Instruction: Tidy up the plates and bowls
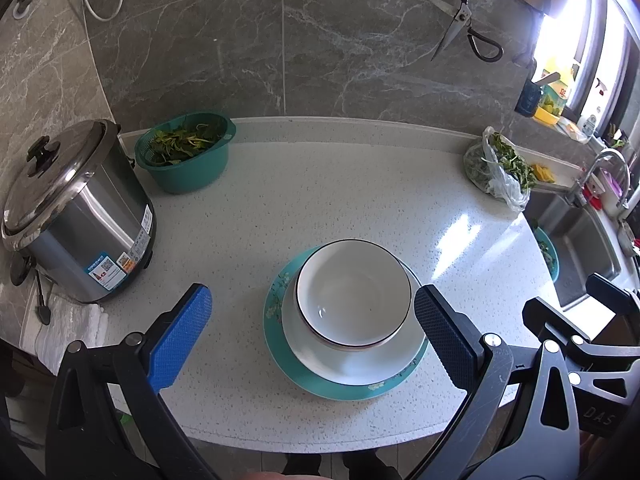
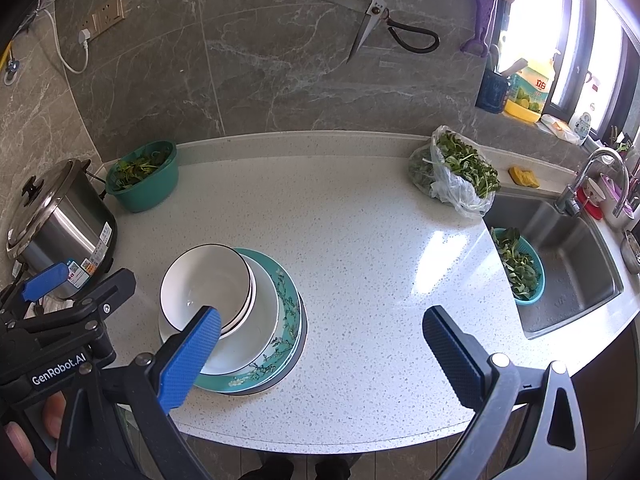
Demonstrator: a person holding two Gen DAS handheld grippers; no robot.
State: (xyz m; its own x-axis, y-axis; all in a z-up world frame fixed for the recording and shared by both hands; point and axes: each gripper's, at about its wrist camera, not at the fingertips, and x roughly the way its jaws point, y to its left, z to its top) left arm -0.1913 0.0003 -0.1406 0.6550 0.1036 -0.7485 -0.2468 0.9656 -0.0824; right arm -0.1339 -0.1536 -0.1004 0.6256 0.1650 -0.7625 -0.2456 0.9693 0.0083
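Observation:
A white bowl with a dark rim (image 1: 354, 292) sits on a white plate (image 1: 360, 364), which rests on a teal flowered plate (image 1: 280, 344), stacked near the counter's front edge. In the right wrist view the same bowl (image 2: 204, 280) tops the white plate (image 2: 260, 320) and teal plates (image 2: 288, 320). My left gripper (image 1: 312, 332) is open and empty, its fingers on either side of the stack. My right gripper (image 2: 320, 352) is open and empty, just right of the stack; its left finger (image 2: 192, 356) overlaps the bowl's near edge in view.
A steel rice cooker (image 1: 76, 216) stands at the left. A teal basin of greens (image 1: 184, 152) sits at the back left. A plastic bag of greens (image 2: 452, 172) lies at the back right. The sink (image 2: 572, 264) holds a teal strainer (image 2: 520, 268). Scissors (image 2: 376, 16) hang on the wall.

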